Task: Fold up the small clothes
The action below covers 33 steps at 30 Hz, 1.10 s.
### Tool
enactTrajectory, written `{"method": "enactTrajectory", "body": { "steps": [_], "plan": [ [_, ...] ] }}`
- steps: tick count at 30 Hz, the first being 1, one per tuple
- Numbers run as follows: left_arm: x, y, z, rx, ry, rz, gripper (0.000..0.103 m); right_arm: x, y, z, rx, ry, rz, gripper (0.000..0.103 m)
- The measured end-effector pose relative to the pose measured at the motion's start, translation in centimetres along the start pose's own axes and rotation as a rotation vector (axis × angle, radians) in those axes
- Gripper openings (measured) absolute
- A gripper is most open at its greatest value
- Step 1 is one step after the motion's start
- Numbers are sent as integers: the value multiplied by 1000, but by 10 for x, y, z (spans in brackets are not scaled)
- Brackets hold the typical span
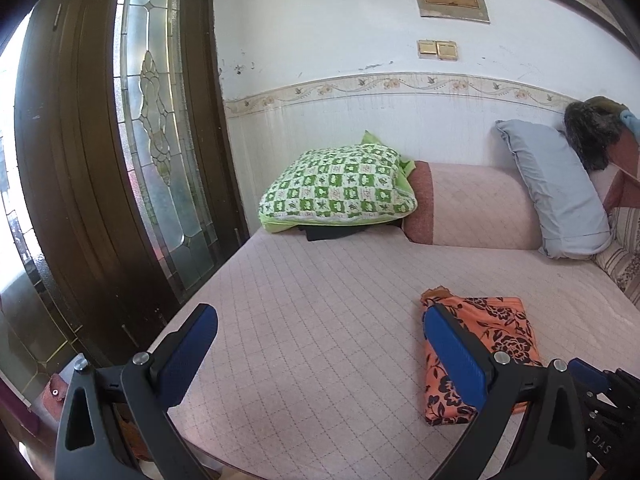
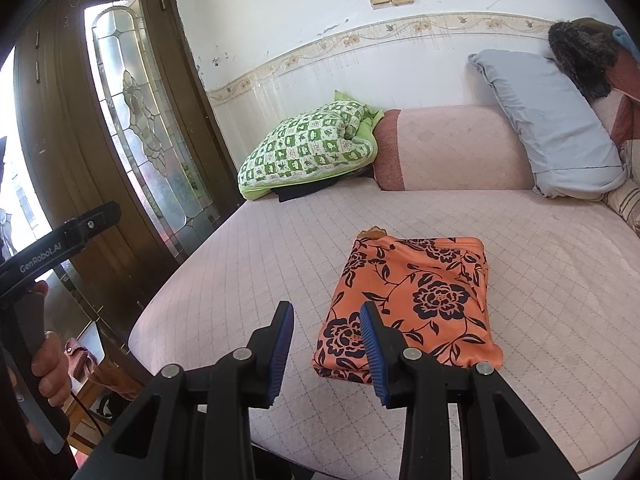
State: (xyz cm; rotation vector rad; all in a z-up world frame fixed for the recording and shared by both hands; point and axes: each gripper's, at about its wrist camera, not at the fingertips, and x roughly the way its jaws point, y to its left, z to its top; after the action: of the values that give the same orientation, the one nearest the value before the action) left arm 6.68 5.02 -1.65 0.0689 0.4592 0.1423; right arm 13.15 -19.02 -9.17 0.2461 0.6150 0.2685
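Looks folded: orange floral garment [image 2: 412, 304] flat on bed [image 2: 248, 280]; both empty, left hand-held gripper [image 1: 320, 344] wide, right hand-held gripper [image 2: 326, 332] narrower; press edges square only if loose.

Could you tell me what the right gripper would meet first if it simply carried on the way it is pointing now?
Most likely the near left corner of the folded orange floral cloth, which lies just ahead of the right gripper on the pink quilted bed. Its jaws stand open and empty. Depth is unclear, so the bed beside that corner could come first.

Soft daylight enters through the glass door [image 1: 160, 152] (blown out at far left); edges bend, focus sharp.
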Motion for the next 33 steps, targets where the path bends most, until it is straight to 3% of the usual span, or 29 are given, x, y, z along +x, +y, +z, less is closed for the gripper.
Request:
{"method": "enactTrajectory", "body": {
  "steps": [7, 14, 23, 33],
  "plan": [
    [-5, -4, 1, 11, -15, -6, 103, 0, -4, 1, 12, -4, -1, 38],
    [-5, -18, -3, 114, -31, 140, 103, 0, -9, 1, 18, -11, 0, 38],
    [0, -40, -9, 208, 16, 119, 103, 3, -14, 2, 29, -13, -2, 38],
    [-6, -53, -6, 228, 17, 65, 103, 2, -27, 1, 65, -17, -3, 38]
  ]
}}
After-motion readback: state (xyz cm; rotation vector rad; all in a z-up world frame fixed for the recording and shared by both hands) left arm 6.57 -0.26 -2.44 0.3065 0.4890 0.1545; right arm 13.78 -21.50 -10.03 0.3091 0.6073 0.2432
